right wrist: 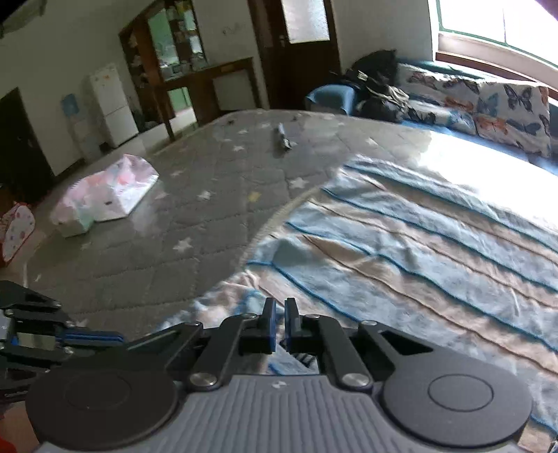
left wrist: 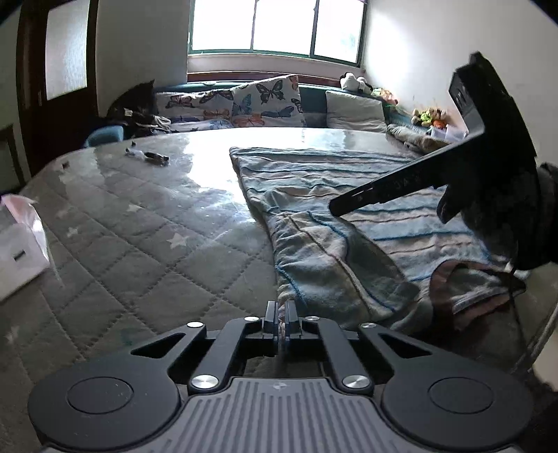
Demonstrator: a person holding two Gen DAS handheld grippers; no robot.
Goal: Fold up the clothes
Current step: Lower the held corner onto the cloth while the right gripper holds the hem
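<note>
The striped garment (left wrist: pixel 348 216) lies spread on the quilted bed (left wrist: pixel 139 226), reaching ahead and to the right of the left claw (left wrist: pixel 280 315), whose two pads are pinched shut on a rope-like bunched edge of the cloth that runs straight out from between them; holding that edge low and taut looks meant to give a firm line to fold the fabric over. The left claw sits level, close over the bed, pointing toward the window (left wrist: pixel 275 28). The right claw (right wrist: pixel 280 322) comes in from the right side above the garment, angled downward and leftward across the stripes; in its own view its pads stand almost together with a thin slit between them, and I cannot tell whether any cloth is caught there, though the fabric lies directly beneath and ahead of it. A pink lining (left wrist: pixel 464 289) shows at the near right of the left claw. Small dark objects (left wrist: pixel 150 156) rest far ahead and left, well apart from the garment
</note>
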